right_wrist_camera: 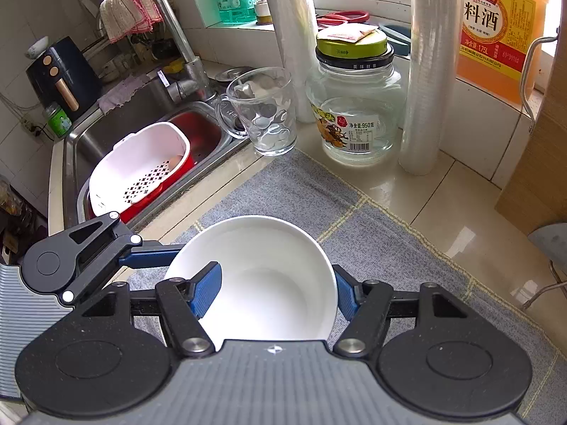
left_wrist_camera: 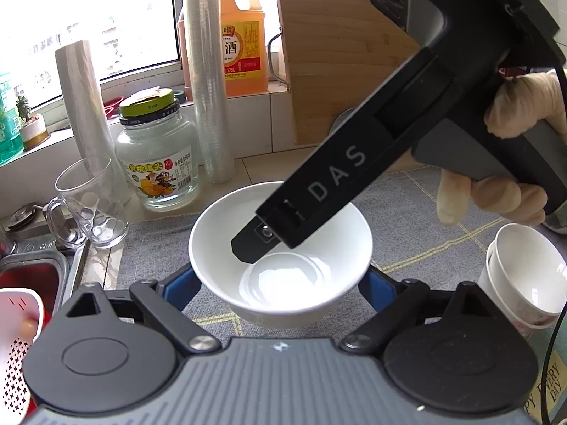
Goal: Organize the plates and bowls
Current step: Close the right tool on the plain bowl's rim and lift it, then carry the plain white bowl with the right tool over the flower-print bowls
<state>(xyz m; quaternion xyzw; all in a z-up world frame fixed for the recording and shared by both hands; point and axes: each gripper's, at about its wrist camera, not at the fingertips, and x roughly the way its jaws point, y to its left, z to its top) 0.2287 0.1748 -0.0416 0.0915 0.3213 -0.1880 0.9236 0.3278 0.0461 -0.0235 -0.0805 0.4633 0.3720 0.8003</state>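
Right wrist view: glossy white ceramic bowl (right_wrist_camera: 262, 279), round so no long axis, sits dead centre betw. the blue pads of the right hand-held gripper (right_wrist_camera: 273, 290); one pad (right_wrist_camera: 205, 292) inside the bowl, the other outside the wall opposite, so the jaws pinch across the wall at their narrowest and hold the bowl; grey woven mat w/ yellow lines (right_wrist_camera: 389, 241) lies under it on the bench.

Left wrist view: same bowl (left_wrist_camera: 280, 258) lies straight ahead of the left hand-held gripper (left_wrist_camera: 280, 287); its jaws stand wide, blue fingers (left_wrist_camera: 180, 283) flanking the bowl's lower sides, but contact can't be told; right gripper's black finger (left_wrist_camera: 269, 233) reaches into the bowl from upper right. Both hands equally near; right one clearly has the grip.

Outward: dimpled clear glass mug (right_wrist_camera: 262, 109), green-lidded glass jar (right_wrist_camera: 354, 102), steel sink (right_wrist_camera: 106, 134) to the left.
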